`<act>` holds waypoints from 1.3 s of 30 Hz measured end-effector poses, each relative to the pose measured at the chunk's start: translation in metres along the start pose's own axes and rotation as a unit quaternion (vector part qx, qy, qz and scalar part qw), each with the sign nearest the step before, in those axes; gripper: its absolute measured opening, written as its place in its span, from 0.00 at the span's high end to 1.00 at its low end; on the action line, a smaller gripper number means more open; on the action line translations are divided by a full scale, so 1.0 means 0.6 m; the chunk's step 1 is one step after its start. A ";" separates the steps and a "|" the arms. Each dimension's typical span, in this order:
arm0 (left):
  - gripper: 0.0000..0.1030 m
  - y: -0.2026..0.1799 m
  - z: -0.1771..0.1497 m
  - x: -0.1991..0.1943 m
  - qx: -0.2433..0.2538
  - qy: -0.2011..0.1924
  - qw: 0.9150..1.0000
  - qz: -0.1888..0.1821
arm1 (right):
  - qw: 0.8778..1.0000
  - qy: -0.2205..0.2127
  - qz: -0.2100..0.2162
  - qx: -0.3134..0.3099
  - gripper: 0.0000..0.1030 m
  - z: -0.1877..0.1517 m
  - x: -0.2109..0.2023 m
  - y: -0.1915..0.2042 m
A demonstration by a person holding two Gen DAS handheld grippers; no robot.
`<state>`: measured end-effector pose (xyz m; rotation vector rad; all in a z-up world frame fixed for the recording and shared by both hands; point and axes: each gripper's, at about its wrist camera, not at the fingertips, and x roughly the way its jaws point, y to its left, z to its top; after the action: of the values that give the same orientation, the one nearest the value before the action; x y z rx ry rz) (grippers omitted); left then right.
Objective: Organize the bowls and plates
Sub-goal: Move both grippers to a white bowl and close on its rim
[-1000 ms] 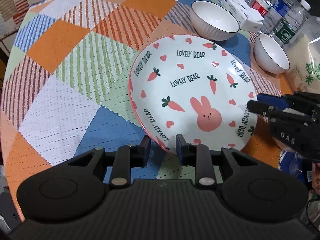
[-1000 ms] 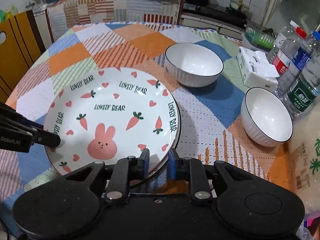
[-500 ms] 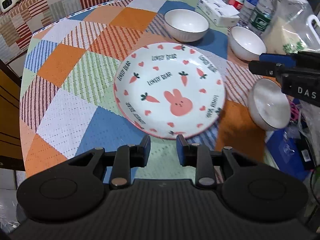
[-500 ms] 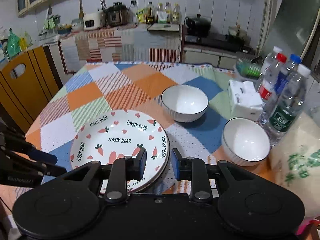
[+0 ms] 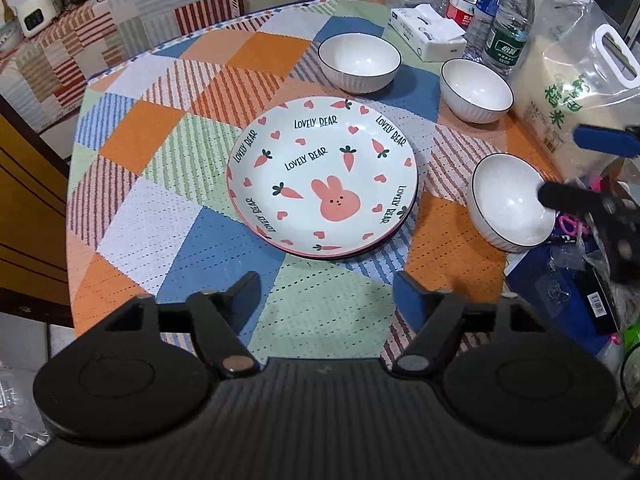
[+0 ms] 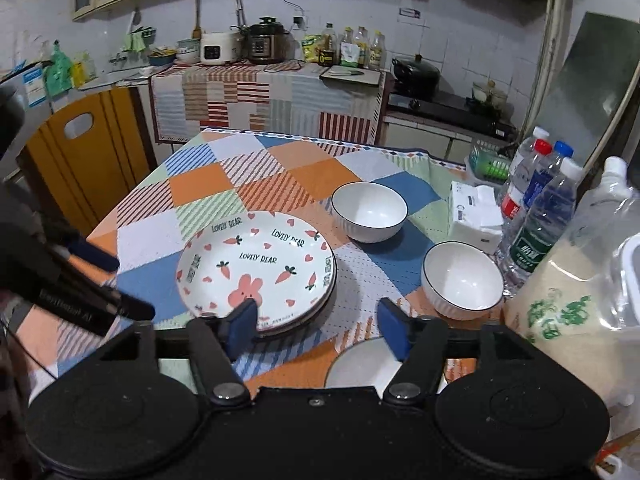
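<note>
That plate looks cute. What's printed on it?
The plate is white with a pink bunny, orange carrots, pink hearts and "LOVELY BEAR" lettering; clearest in the left wrist view.

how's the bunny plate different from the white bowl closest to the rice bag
The bunny plate is wide, shallow and printed with carrots, hearts and lettering; the white bowl is smaller, deeper and plain inside with a dark rim. The plate sits on another plate; the bowl stands alone. Both are empty and upright.
</note>
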<state>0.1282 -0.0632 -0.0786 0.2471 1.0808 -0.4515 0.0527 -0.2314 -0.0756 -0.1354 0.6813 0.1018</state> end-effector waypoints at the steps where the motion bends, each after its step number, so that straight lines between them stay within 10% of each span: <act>1: 0.19 -0.005 0.000 -0.003 0.001 -0.002 1.000 0.001 | 1.000 -0.003 0.001 -0.004 0.26 -0.006 -0.007 -0.001; 5: 0.12 -0.030 0.001 -0.012 -0.004 -0.005 1.000 0.009 | 1.000 -0.010 0.000 -0.023 0.04 -0.038 -0.028 -0.009; 27: 0.16 -0.196 0.037 0.144 -0.016 0.009 0.998 -0.057 | 0.998 0.049 0.027 -0.017 0.02 -0.184 0.120 -0.117; 39: 0.84 -0.215 0.042 0.205 -0.043 0.032 0.993 -0.101 | 0.997 0.055 0.049 -0.003 0.02 -0.191 0.163 -0.124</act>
<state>0.1356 -0.2160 -0.1736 0.0757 1.1906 -0.5801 0.0671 -0.3179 -0.2188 -0.1146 0.7982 0.1924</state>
